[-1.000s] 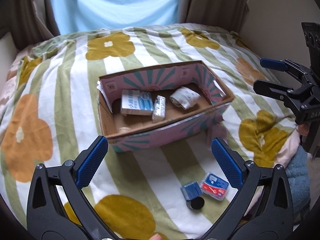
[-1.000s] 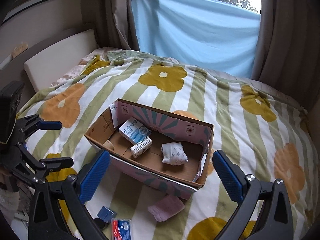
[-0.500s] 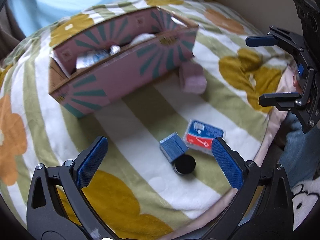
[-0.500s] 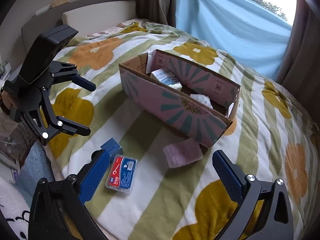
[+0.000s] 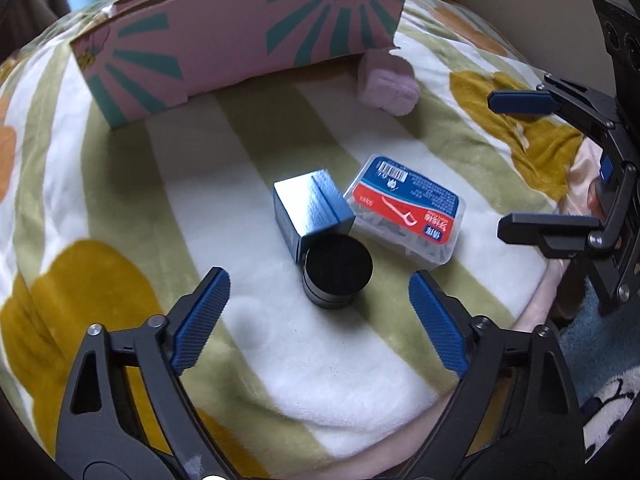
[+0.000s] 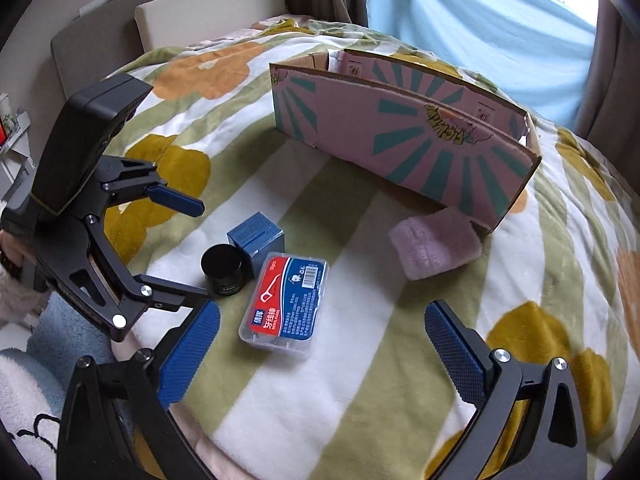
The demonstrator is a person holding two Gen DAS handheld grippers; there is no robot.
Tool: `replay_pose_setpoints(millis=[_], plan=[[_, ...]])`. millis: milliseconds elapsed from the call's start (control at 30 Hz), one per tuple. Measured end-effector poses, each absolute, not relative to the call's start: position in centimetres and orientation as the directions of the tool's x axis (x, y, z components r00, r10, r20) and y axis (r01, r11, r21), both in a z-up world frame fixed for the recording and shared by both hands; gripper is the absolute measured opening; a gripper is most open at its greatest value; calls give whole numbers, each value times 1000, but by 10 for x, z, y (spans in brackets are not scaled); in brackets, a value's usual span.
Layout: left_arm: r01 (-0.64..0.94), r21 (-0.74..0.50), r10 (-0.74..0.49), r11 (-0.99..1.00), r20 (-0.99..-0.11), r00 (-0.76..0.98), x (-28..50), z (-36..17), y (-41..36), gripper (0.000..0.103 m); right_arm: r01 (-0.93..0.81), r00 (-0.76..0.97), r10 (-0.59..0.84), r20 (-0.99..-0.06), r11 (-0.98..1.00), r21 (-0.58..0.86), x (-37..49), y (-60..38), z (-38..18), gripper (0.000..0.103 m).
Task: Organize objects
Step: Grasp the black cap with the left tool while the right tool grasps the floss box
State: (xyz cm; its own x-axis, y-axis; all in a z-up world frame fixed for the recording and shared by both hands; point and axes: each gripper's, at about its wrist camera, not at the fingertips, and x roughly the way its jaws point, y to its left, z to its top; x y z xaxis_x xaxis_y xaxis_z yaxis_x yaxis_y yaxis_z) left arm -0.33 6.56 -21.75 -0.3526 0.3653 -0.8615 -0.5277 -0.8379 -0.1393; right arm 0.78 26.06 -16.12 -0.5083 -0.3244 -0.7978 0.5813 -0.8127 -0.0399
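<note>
A black round jar [image 5: 338, 270] stands on the flowered blanket, touching a small blue box [image 5: 312, 208]. A clear floss-pick case [image 5: 408, 208] with a red and blue label lies beside them. My left gripper [image 5: 318, 276] hovers low over the jar. Its jaws are closing with the jar between the tips, and the pads are clear of it. In the right wrist view my right gripper [image 6: 322, 310] is open just above the floss-pick case [image 6: 286, 300], holding nothing. The left gripper [image 6: 200, 250] frames the jar [image 6: 222, 268] there.
A pink and teal cardboard box [image 5: 248, 44] stands behind the items; its inside is hidden. A folded pink cloth [image 5: 388, 84] lies at its right corner. The blanket's edge drops off close behind the items. A headboard [image 6: 200, 20] and blue curtain [image 6: 480, 28] lie beyond.
Both grippers have come down and forward to the small items near the bed's edge. The box's contents have dropped out of sight. The left jaws stand narrower than before.
</note>
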Motion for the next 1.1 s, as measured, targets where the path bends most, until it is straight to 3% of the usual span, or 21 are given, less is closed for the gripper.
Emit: replay_pose_setpoints(millis=[133,500,767,967,1100], plan=[[-495,-118,342,-861,-854,-392,3,-229,69,76,583,-513,-304,-803,-809,-67,12,251,-178,102],[-470,-47,304,-881,-818,-488,10,-233,73,61,576,-527,-281,-802,-812,-94,4,237,-196,97],[-464,-31,296,-885,-807,-511,10,-237,77,46,559,-473,-283,-835,-829,-35,-5,233,-209,75],[-480,-51,323,-876,-801,-504,13,-237,76,34,558,-455,-296,-840,-830,-10,-4,230,-214,69],[-484,-50,326,-873,-800,-504,14,-237,76,32,564,-450,-306,-839,-826,-1,-4,228,-214,61]])
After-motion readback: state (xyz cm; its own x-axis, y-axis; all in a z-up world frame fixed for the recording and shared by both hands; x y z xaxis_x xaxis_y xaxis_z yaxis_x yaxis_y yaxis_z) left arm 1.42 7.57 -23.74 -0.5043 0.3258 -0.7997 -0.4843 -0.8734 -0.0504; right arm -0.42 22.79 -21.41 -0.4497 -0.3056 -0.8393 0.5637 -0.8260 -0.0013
